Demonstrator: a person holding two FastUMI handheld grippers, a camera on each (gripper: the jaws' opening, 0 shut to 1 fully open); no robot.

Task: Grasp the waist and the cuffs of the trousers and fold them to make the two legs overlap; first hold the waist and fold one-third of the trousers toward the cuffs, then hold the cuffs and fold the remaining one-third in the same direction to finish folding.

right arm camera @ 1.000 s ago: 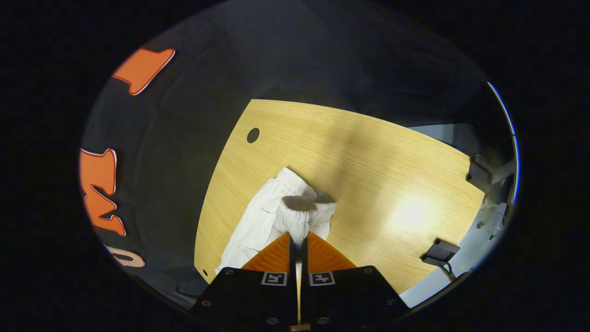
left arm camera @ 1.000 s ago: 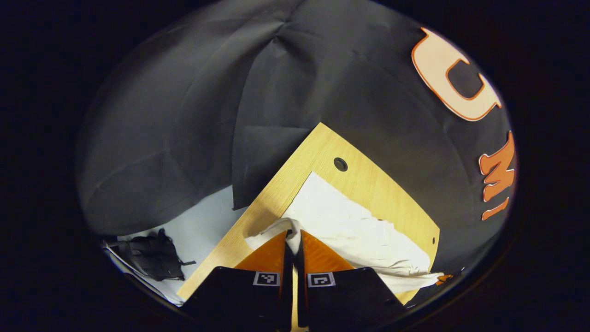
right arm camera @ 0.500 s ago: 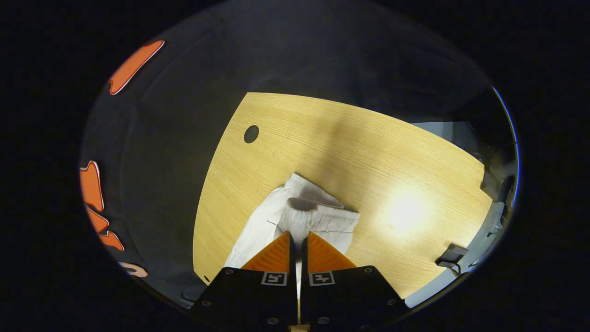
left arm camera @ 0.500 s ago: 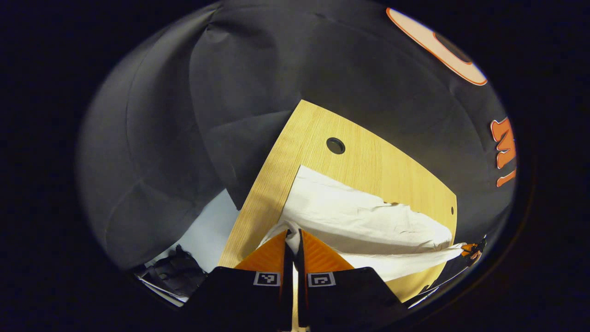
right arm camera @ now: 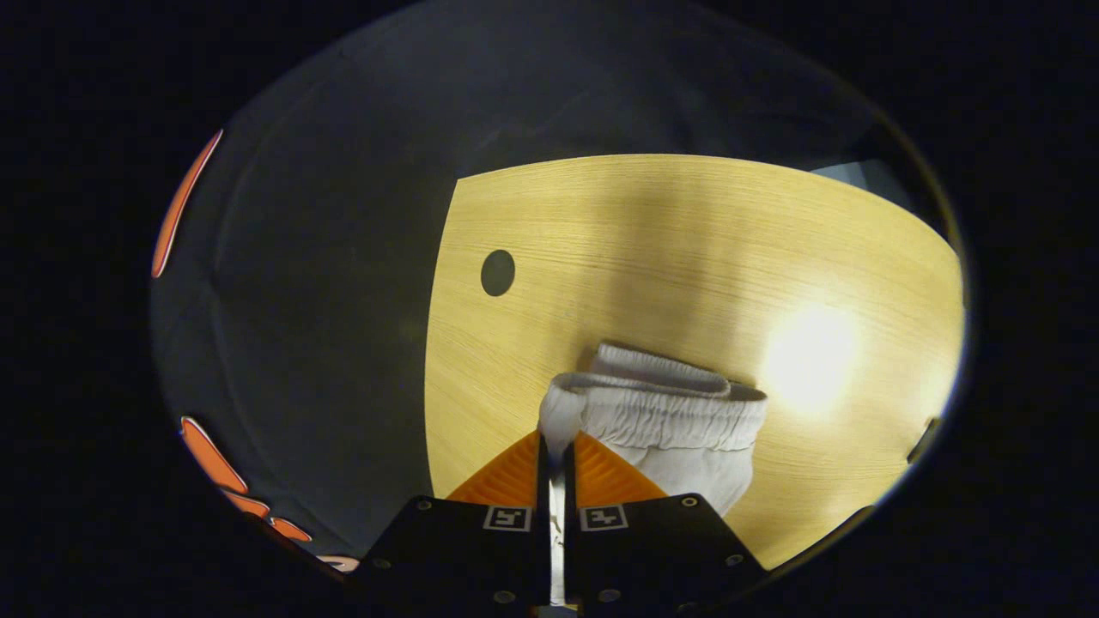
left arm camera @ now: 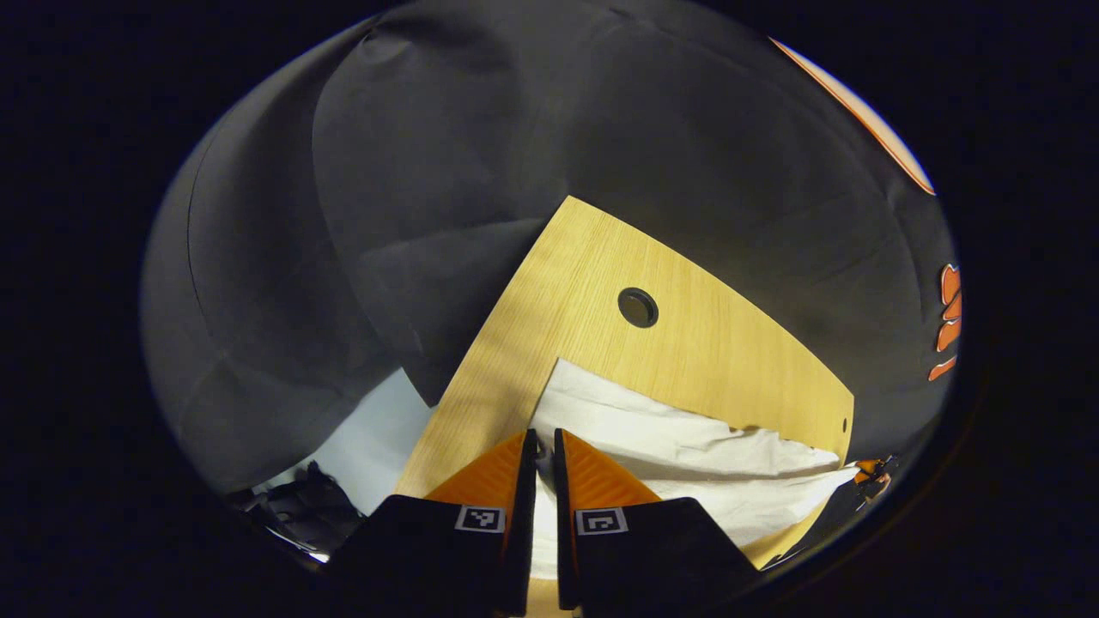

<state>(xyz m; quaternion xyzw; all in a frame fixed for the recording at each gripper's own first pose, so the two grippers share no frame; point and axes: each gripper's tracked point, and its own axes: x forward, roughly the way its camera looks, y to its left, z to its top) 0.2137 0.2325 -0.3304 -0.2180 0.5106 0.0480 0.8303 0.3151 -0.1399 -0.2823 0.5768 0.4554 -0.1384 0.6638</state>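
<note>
Since a second ago my left gripper (left arm camera: 541, 439) has parted its fingers slightly; whether they still pinch the cuff end of the white trousers (left arm camera: 687, 446) I cannot tell. My right gripper (right arm camera: 556, 439) is clamped on the elastic waist (right arm camera: 661, 416), now swung broadside. Both trouser layers lie across the wooden table (right arm camera: 652, 232) near its round hole (right arm camera: 497, 272).

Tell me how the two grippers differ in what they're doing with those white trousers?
The right gripper pinches the gathered elastic waist; the left gripper is at the plain, flat cuff end. The right gripper's jaws look pressed together on the fabric, while the left gripper's stand slightly apart. Both work the same white trousers on the wooden table.
</note>
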